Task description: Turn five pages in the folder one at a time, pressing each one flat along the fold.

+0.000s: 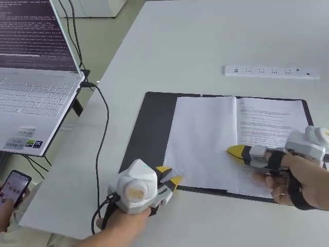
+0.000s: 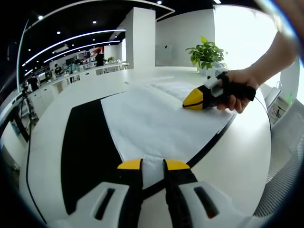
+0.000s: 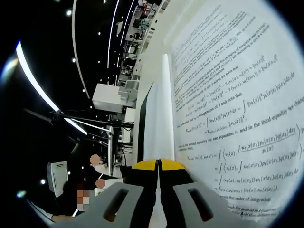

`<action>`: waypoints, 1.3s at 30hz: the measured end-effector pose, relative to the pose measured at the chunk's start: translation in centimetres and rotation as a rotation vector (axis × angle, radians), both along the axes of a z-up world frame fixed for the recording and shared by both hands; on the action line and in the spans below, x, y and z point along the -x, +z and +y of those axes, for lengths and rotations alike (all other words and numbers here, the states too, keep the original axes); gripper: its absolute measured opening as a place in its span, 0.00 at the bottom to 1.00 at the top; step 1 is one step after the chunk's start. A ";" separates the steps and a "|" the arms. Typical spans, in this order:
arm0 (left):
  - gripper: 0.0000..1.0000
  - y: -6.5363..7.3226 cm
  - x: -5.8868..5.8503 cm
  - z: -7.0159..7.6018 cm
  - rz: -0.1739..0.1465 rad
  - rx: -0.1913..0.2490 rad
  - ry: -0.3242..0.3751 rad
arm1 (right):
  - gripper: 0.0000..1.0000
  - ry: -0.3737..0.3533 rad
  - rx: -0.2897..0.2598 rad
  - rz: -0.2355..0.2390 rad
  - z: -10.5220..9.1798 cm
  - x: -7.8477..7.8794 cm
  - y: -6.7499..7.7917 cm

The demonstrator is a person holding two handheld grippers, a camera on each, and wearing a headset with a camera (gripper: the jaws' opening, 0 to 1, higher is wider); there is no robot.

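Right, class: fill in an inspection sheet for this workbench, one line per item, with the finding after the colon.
Surface: white table.
Job's things: black folder lies open, with a blank turned page on the left and a printed page on the right.
Clutter: open laptop, power strip, and a phone beside the table.
Grippers: left gripper, jaws slightly apart, at the turned page's near corner; right gripper, jaws shut, tip at the fold.
Cables: black cable runs from by the laptop towards the left gripper.
Surroundings: open office, potted plant.

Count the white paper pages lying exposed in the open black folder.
2: a blank white page left of the fold of the black folder, and a printed white page right of it. More pages may lie hidden beneath.
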State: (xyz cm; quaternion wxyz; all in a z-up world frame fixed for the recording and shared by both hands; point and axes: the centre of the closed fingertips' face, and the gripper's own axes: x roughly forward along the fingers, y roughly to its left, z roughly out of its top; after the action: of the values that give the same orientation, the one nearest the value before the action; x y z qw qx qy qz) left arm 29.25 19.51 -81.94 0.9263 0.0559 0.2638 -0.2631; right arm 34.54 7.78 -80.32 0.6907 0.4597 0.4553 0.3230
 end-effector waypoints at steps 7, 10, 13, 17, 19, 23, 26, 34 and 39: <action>0.15 0.0 0.0 0.1 -0.001 0.002 0.001 | 0.00 -0.028 -0.013 0.020 -0.3 2.8 -0.1; 0.15 0.1 0.0 0.0 -0.002 0.002 0.001 | 0.00 -0.013 -0.009 0.023 0.0 4.3 0.0; 0.15 0.2 0.1 0.0 -0.001 0.001 0.000 | 0.00 -0.013 -0.008 0.026 0.0 5.6 0.0; 0.15 0.2 0.2 0.0 0.004 -0.002 0.002 | 0.00 -0.015 -0.004 0.034 -0.1 6.7 0.0; 0.15 0.3 0.2 -0.1 0.007 -0.005 0.002 | 0.00 -0.012 -0.004 0.038 0.0 7.4 -0.1; 0.15 0.3 0.3 -0.1 0.011 -0.010 0.007 | 0.00 -0.010 0.004 0.038 -0.1 8.7 -0.3; 0.15 0.3 0.3 0.0 0.013 -0.009 0.015 | 0.00 0.001 0.008 0.031 0.2 9.4 -0.1; 0.23 0.5 0.7 -0.5 0.051 -0.018 0.004 | 0.00 -0.017 -0.001 0.001 0.5 11.1 1.5; 0.27 0.7 1.3 -0.6 0.104 0.014 0.028 | 0.00 -0.050 0.021 -0.077 -0.4 10.5 2.8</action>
State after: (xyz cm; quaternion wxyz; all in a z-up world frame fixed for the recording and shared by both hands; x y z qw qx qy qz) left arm 27.96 18.93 -81.27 0.9154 0.0317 0.3104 -0.2543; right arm 24.03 7.35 -77.56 0.7202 0.4511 0.4201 0.3183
